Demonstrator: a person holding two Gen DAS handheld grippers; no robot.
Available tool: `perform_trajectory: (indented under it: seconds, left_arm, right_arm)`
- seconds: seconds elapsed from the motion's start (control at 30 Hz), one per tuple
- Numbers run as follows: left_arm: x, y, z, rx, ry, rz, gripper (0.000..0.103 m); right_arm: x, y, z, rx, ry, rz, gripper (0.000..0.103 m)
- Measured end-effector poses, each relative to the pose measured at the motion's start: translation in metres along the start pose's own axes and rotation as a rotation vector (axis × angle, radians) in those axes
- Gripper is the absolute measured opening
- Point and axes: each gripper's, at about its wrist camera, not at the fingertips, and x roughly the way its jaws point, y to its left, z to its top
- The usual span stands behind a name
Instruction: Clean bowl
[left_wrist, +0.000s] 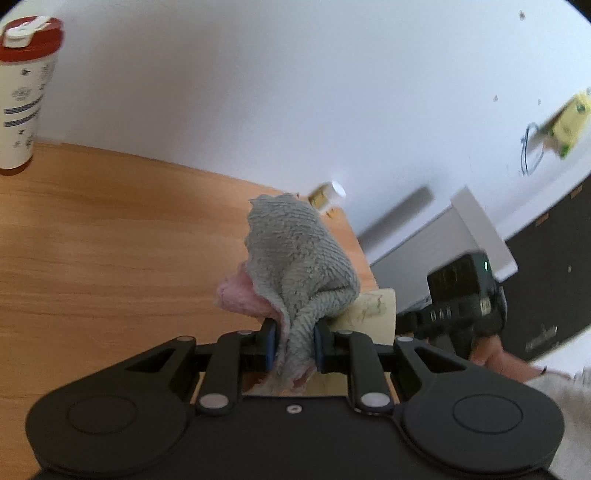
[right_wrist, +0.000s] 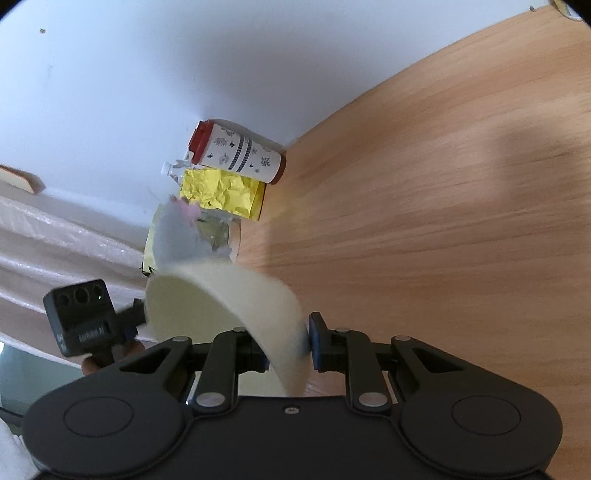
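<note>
My left gripper (left_wrist: 295, 343) is shut on a grey cloth with a pink underside (left_wrist: 295, 258), which bunches up in front of the fingers. Just right of the cloth, part of the cream bowl (left_wrist: 373, 314) shows. In the right wrist view my right gripper (right_wrist: 288, 343) is shut on the rim of the cream bowl (right_wrist: 221, 295), which is held tilted above the wooden table (right_wrist: 424, 221). The grey cloth (right_wrist: 177, 236) sits at the bowl's far edge. The bowl's inside is hidden from both views.
A white tumbler with a red lid (left_wrist: 26, 92) stands at the table's back by the wall, and appears again as the tumbler (right_wrist: 240, 153) beside a crumpled yellow packet (right_wrist: 221, 194). A small bottle (left_wrist: 327, 195) is behind the cloth. A hand (left_wrist: 495, 354) holds the other unit.
</note>
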Motion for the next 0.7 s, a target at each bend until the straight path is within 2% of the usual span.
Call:
perform_trajectory:
  seconds: [0.07,0.13,0.37,0.57,0.7]
  left_arm:
    - [0.000,0.003,-0.001,-0.017,0.005,-0.013,0.018]
    - [-0.002,0.004,-0.003,-0.021,0.010,-0.024,0.018]
    - [-0.016,0.011,-0.003,-0.008,0.045,-0.085,0.018]
    - [-0.033,0.003,-0.008,0.125,0.105,-0.094,0.018]
    - [-0.034,-0.003,-0.011,0.211,0.139,-0.070,0.019]
  right_arm:
    - [0.004,-0.005,0.001,0.062,0.018,-0.001,0.023]
    - [0.008,-0.005,0.000,0.082,0.043,-0.040,0.023]
    - [0.011,-0.009,-0.002,0.083,0.038,-0.044,0.024]
    - [0.009,-0.013,0.004,0.094,0.027,-0.020,0.024]
    - [0.007,-0.015,0.011,0.101,0.014,0.002,0.025]
